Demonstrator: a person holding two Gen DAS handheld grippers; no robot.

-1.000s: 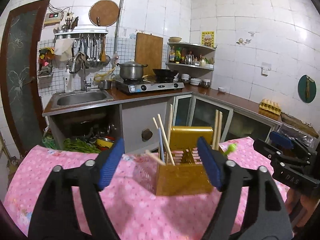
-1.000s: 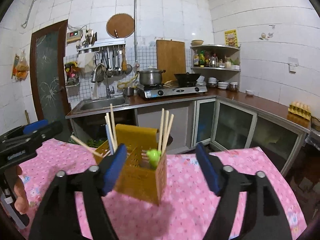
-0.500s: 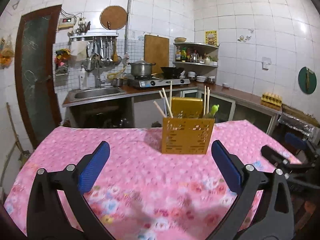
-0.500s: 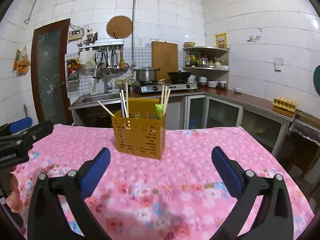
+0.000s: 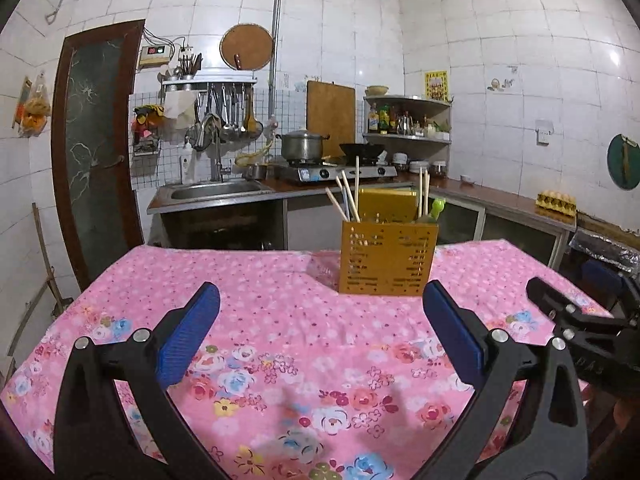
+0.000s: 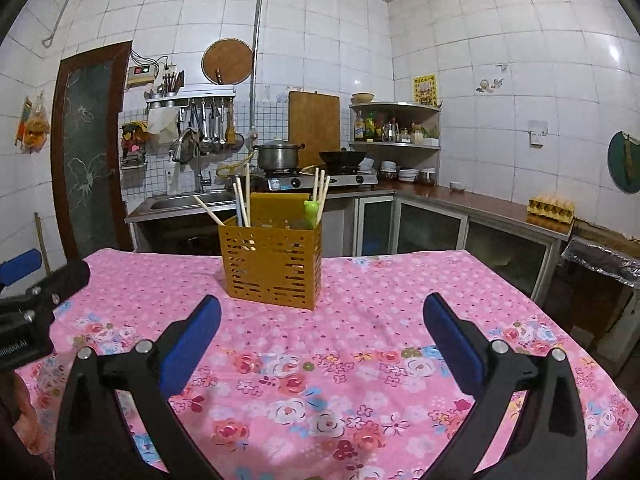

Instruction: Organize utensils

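An orange slotted utensil holder (image 5: 386, 258) (image 6: 274, 266) stands upright on the pink floral tablecloth (image 5: 280, 320) (image 6: 360, 340). Several wooden chopsticks (image 5: 348, 196) (image 6: 242, 200) and a green-topped utensil (image 5: 436, 208) (image 6: 311, 210) stick out of it. My left gripper (image 5: 320, 336) hangs open over the cloth, well short of the holder, nothing between its blue pads. My right gripper (image 6: 320, 340) is open too, empty, with the holder ahead and slightly left. Each gripper shows at the edge of the other's view: the right one (image 5: 580, 320), the left one (image 6: 36, 292).
Behind the table runs a kitchen counter (image 5: 500, 200) with a sink (image 5: 216, 190), a gas stove with a pot (image 5: 302, 146) and a wok (image 6: 342, 157), a corner shelf of bottles and an egg tray (image 6: 552, 206). A dark door (image 5: 96, 148) is at the left.
Both grippers have opened wider and drawn back from the holder, which was between or just ahead of the fingers and now stands farther off on the cloth.
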